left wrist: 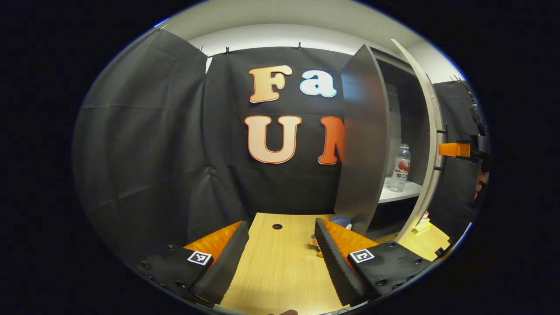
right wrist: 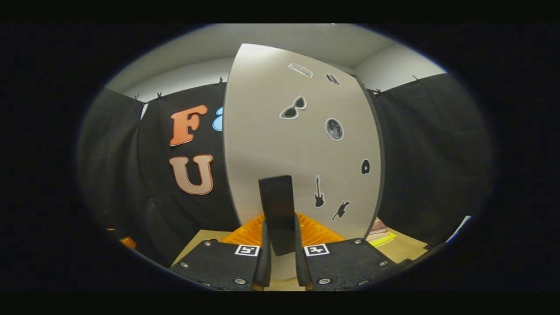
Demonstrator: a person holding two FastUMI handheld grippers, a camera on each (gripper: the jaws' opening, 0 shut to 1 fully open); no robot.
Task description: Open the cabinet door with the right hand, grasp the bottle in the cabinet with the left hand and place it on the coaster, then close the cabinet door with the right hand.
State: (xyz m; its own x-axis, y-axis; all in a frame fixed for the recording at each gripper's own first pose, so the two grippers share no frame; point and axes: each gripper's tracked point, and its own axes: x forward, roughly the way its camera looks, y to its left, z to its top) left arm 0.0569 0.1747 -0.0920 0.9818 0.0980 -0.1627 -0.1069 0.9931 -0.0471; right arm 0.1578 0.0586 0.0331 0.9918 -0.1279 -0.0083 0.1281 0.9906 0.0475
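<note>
The grey cabinet (left wrist: pixel 363 144) stands at the right of the wooden table (left wrist: pixel 280 267), its door (left wrist: pixel 431 131) swung open. A clear bottle (left wrist: pixel 400 168) with a red label stands upright on the white shelf (left wrist: pixel 404 190) inside. My left gripper (left wrist: pixel 281 225) hovers low over the table, open and holding nothing, well left of and below the bottle. In the right gripper view the door (right wrist: pixel 302 144), dotted with stickers, faces me, and my right gripper (right wrist: pixel 281 223) is shut on its black handle (right wrist: pixel 276 205). The right gripper (left wrist: pixel 457 149) also appears at the door's edge in the left gripper view.
A small bluish object (left wrist: pixel 341 220) lies at the cabinet's foot, partly hidden behind my left gripper's finger; I cannot tell what it is. The table has a cable hole (left wrist: pixel 277 226). Stacked flat items (right wrist: pixel 378 229) lie on the table beyond the door.
</note>
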